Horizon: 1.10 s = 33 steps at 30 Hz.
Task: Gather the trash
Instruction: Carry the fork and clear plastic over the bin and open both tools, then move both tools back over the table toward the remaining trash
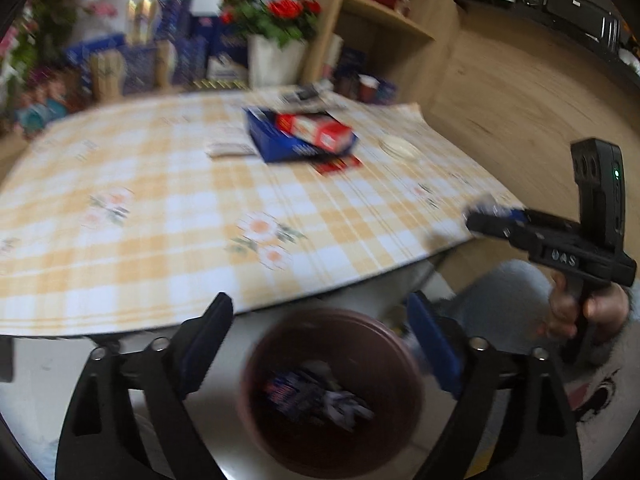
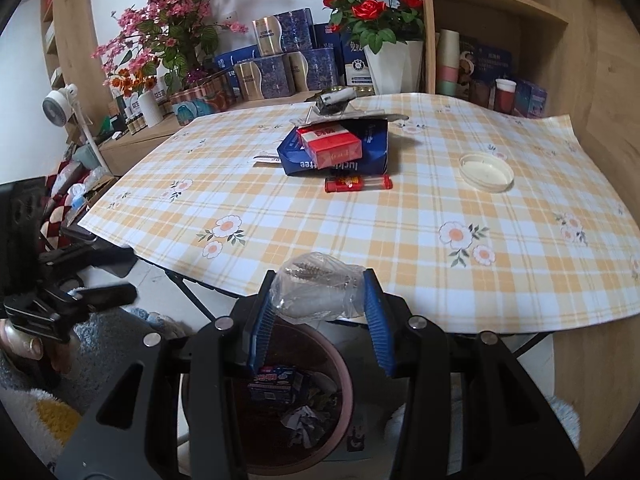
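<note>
- Left gripper: jaws wide apart, nothing between them, above the brown bin.
- Right gripper: clamped on a clear plastic wrapper over the bin.

Crumpled clear wrapper sits lower center, above the brown bin holding blue packet and paper scraps.

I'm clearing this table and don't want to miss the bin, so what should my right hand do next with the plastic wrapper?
Probably open the right gripper and let go. It is shut on the clear plastic wrapper, which hangs above the brown bin beside the table. The left gripper is already open over the bin and empty.
</note>
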Tool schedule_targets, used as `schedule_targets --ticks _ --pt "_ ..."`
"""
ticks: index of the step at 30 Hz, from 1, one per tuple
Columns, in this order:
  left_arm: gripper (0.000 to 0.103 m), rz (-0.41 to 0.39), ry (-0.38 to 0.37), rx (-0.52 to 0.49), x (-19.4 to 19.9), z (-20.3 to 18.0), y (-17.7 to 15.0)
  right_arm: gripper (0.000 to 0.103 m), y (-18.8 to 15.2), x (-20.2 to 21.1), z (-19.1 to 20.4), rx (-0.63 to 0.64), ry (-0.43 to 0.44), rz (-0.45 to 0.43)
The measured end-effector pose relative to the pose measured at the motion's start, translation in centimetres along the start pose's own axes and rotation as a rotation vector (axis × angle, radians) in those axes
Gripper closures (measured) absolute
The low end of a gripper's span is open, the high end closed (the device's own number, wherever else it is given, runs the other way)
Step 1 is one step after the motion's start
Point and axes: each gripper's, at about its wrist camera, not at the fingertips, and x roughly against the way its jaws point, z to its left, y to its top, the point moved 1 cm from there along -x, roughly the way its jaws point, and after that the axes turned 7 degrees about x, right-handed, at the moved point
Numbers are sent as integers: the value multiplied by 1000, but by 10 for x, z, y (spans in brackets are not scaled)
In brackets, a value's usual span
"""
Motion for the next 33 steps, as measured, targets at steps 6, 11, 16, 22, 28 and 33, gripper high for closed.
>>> schedule_targets --ticks 6,11,16,22,28,33 --pt "7 -108 161 -2 23 7 -6 57 -18 -14 9 -32 29 8" --pt "6 -147 253 -2 28 10 -12 57 -28 -29 27 26 46 57" --pt "6 -130 259 5 26 14 -14 57 -35 -40 53 140 73 104" --pt "6 -110 259 40 23 22 -15 57 -43 -47 70 214 109 150" --pt "6 -101 259 79 22 28 -15 17 -46 -51 75 241 100 177" --pt "6 -91 262 90 21 30 -15 6 -48 -57 73 236 66 206"
